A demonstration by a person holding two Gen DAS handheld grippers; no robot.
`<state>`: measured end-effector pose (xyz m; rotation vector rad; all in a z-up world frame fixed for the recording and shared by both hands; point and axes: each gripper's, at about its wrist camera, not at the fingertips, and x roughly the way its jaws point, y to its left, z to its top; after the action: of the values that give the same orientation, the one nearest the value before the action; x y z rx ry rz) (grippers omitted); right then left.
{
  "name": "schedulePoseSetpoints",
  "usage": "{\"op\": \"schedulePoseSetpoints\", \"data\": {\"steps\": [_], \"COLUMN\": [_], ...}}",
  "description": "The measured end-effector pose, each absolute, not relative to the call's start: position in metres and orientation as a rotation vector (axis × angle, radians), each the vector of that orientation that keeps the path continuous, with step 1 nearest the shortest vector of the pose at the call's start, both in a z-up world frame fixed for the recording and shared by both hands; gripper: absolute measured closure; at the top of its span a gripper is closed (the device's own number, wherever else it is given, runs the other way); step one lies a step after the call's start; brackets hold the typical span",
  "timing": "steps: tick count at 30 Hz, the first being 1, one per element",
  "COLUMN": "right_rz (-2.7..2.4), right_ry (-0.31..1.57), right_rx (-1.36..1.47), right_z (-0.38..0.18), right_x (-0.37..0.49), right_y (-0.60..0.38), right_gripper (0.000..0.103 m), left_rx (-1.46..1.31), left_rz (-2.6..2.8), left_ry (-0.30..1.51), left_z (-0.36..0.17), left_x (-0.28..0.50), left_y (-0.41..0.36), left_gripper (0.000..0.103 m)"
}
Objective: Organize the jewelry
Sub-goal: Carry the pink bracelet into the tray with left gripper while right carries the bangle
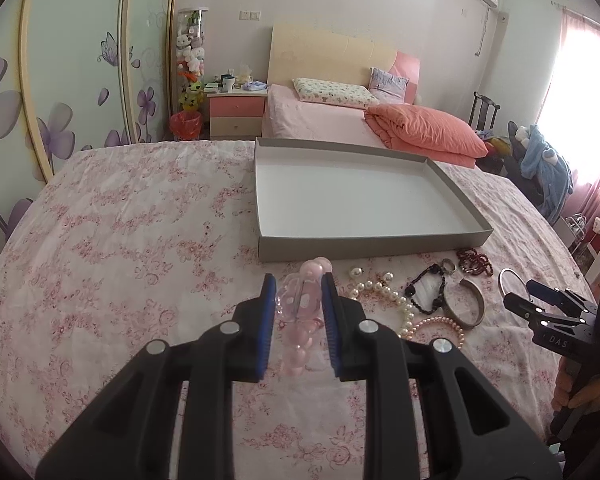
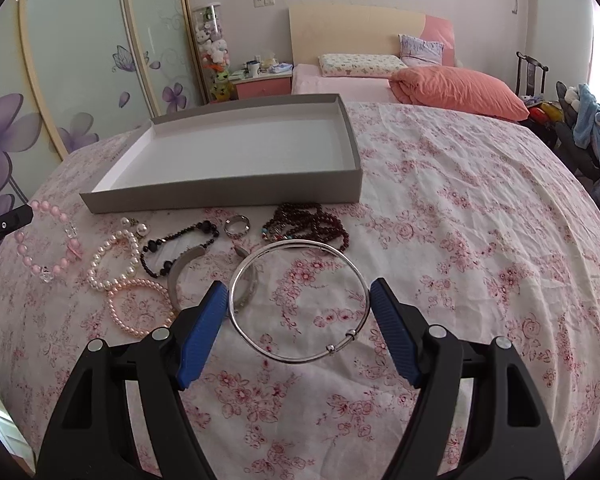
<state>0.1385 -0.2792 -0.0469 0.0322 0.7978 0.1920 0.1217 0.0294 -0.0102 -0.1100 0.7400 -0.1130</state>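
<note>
We are at the first sorting step: the box (image 2: pixel 236 152) near the far edge of the table (image 2: pixel 480 208) has nothing in it yet, and all the jewelry lies on the floral cloth in front of its near wall. Our left hand-held gripper (image 1: pixel 299 300) is clamped on the pink bracelet (image 1: pixel 300 304), its blue pads pressing the beads from both sides; in the right wrist view the bracelet hangs as a loop off the gripper's tip toward the table's left edge, apparently lifted clear of the cloth. Our right hand-held gripper (image 2: pixel 298 312) stands wide, its pads on either side of the silver bangle (image 2: pixel 300 300), though whether they press it or only flank it we cannot tell. Between the two lie the pearl strands (image 2: pixel 118 264), the black beads (image 2: pixel 180 246), a ring (image 2: pixel 237 226), the dark red beads (image 2: pixel 312 224) and a grey cuff (image 2: pixel 184 276). Next, we judge, the left must carry the pink bracelet over the box's near wall and release it low inside, keeping the dangling loop from catching the rim. The right must then close on the thin bangle, which may slip.
</note>
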Motion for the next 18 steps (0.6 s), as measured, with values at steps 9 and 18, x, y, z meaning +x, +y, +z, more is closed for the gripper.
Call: {"op": "schedulePoseSetpoints", "data": {"steps": [9, 18], "right_rz": [0.23, 0.234], "right_ry": [0.682, 0.559], "right_rx": [0.024, -0.009], "right_z": [-0.02, 0.007], "right_x": [0.134, 0.139], "right_y": [-0.26, -0.242], "right_gripper": [0.03, 0.03], "left_rx": [-0.153, -0.14], "left_rz": [-0.138, -0.161], "left_ry": [0.675, 0.615], "left_z": [0.008, 0.025], "left_x": [0.118, 0.126], "left_y": [0.02, -0.002], "left_gripper": [0.08, 0.08]}}
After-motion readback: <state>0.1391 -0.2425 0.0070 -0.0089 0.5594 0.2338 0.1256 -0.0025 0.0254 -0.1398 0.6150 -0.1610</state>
